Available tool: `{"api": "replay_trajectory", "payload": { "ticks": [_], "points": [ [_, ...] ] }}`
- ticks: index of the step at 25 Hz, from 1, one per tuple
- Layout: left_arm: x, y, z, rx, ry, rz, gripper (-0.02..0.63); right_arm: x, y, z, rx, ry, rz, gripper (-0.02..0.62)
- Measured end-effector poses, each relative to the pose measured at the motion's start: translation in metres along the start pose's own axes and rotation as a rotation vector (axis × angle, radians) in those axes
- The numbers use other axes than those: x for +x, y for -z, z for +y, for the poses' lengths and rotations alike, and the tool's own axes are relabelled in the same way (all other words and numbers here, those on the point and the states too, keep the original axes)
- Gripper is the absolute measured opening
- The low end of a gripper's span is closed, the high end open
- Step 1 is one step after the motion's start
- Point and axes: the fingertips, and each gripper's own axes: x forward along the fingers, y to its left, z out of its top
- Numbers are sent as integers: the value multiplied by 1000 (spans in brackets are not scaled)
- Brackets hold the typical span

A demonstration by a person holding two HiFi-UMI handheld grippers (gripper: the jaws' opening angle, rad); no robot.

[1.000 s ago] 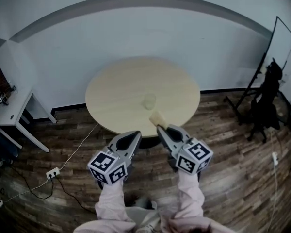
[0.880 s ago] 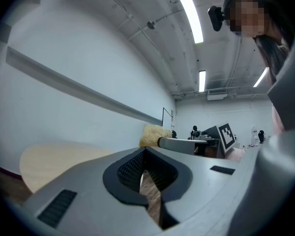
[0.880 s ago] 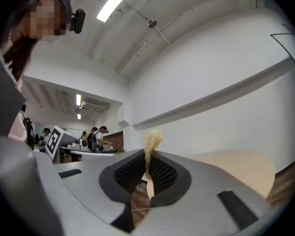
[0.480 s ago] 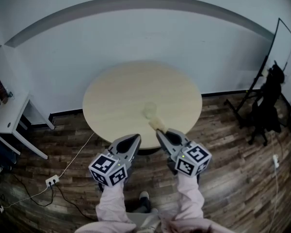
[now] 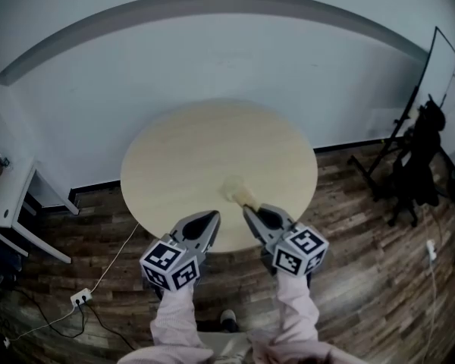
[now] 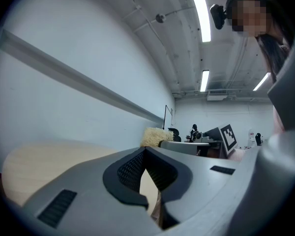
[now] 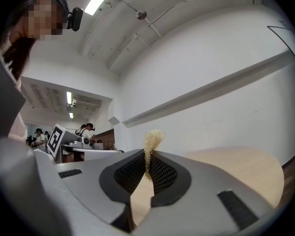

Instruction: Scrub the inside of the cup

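Note:
A clear cup [image 5: 230, 185] stands upright on the round pale wooden table [image 5: 182, 158], towards its near edge. My right gripper [image 5: 249, 210] is shut on a pale yellow sponge [image 5: 246, 197], whose far end lies just beside the cup. In the right gripper view the sponge [image 7: 151, 140] sticks up from between the pressed pads [image 7: 162, 173]. My left gripper [image 5: 211, 217] is shut with nothing in it and hangs over the table's near edge, left of the right one. The left gripper view shows its jaws [image 6: 145, 152] closed and the sponge [image 6: 154, 135] beyond them.
A white desk [image 5: 4, 199] stands at the far left. On the wooden floor a power strip [image 5: 80, 299] and its cable lie at lower left. A black stand [image 5: 413, 165] and a whiteboard [image 5: 449, 67] are at the right. A white wall runs behind the table.
Both grippers have moved forward together, from over the floor to the table's near edge. The sponge has come up beside the cup. Neither gripper's jaws have changed.

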Motion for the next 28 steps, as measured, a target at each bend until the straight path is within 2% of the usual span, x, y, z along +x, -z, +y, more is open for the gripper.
{"api": "replay_trajectory", "payload": {
  "ticks": [19,28],
  "points": [
    [49,0,52,1,57,13,-6,44,2,-48,-14,51,4,18],
    [74,4,77,-4,21,39,-6,60,6,-83,-2,50,43,18]
  ]
}}
